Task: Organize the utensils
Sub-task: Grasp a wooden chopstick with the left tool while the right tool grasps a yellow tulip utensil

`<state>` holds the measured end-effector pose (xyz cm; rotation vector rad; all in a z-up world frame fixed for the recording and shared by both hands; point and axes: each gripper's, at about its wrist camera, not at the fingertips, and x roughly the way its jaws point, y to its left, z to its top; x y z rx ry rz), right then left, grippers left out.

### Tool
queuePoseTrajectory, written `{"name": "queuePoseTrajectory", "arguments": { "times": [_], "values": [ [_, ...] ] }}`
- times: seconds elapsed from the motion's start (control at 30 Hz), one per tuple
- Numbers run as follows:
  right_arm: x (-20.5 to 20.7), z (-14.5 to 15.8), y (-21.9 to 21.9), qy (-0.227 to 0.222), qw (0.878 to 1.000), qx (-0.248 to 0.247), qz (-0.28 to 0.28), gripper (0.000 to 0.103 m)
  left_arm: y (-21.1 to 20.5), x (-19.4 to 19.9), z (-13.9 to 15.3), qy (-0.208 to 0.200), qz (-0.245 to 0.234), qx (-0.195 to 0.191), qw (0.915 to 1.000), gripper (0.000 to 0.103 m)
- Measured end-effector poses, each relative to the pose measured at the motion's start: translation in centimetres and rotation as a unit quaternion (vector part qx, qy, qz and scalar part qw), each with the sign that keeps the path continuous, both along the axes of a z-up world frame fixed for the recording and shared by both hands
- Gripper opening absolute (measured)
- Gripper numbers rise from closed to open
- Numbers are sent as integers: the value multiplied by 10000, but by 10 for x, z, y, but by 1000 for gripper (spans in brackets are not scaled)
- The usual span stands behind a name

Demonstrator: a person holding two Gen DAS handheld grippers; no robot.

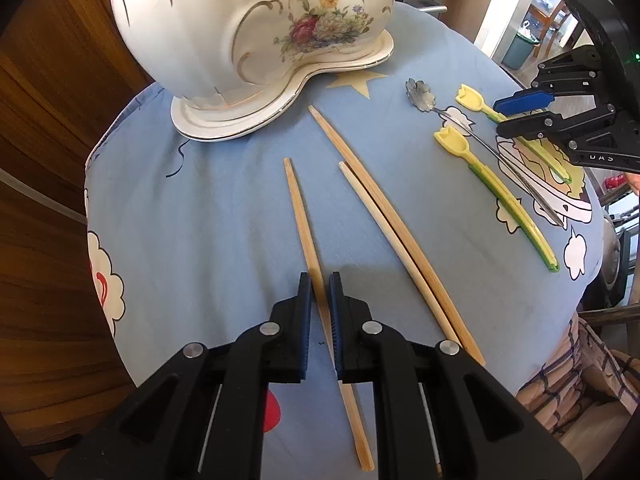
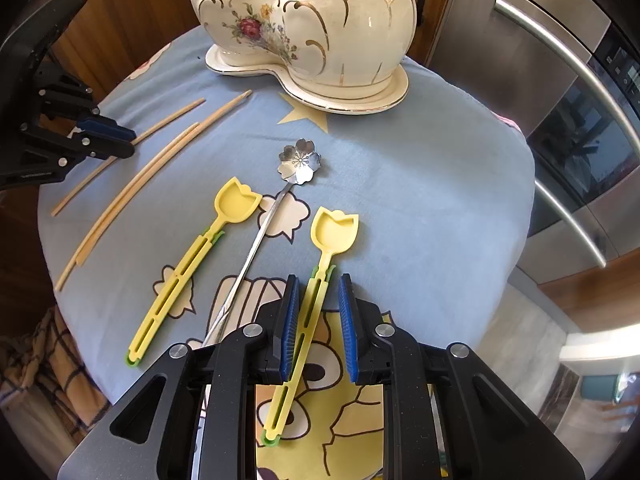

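On the blue surface (image 1: pixel 224 208), a single chopstick (image 1: pixel 304 220) is straddled by the left gripper (image 1: pixel 320 292), its fingers narrowly spread, while a yellow spoon (image 2: pixel 320 280) is flanked by the right gripper (image 2: pixel 319 292), fingers spread wider.

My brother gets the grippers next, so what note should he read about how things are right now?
Left gripper: open, straddling one chopstick on the blue cloth.
Right gripper: open, around the handle of a yellow spoon.
Two more chopsticks lie side by side; another yellow spoon and a flower spoon lie between.
The flowered holder stands at the back.
Nothing lifted yet; every utensil is left to sort.
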<state>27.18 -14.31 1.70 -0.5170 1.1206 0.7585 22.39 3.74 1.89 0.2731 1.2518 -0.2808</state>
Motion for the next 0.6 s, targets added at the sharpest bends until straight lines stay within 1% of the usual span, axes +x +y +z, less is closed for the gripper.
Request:
{"name": "queuePoseTrajectory", "arguments": {
  "times": [0.13, 0.17, 0.27, 0.53, 0.6],
  "values": [
    [-1, 1, -1, -31, 10000, 64, -30, 19, 3, 1, 0, -12, 70, -99, 9999, 10],
    [-2, 1, -1, -23, 9999, 104, -23, 15, 4, 1, 1, -37, 94, -147, 9998, 9],
    [-4, 0, -1, -5, 9998, 202, -38, 10, 8, -2, 0, -128, 200, -253, 9994, 8],
    [0, 3, -7, -36, 9988, 468, -170, 10, 24, -18, 3, -593, 518, -589, 9952, 6],
    [2, 6, -9, -70, 9982, 562, -211, 10, 31, -23, 8, -745, 622, -766, 9923, 6]
  ]
}}
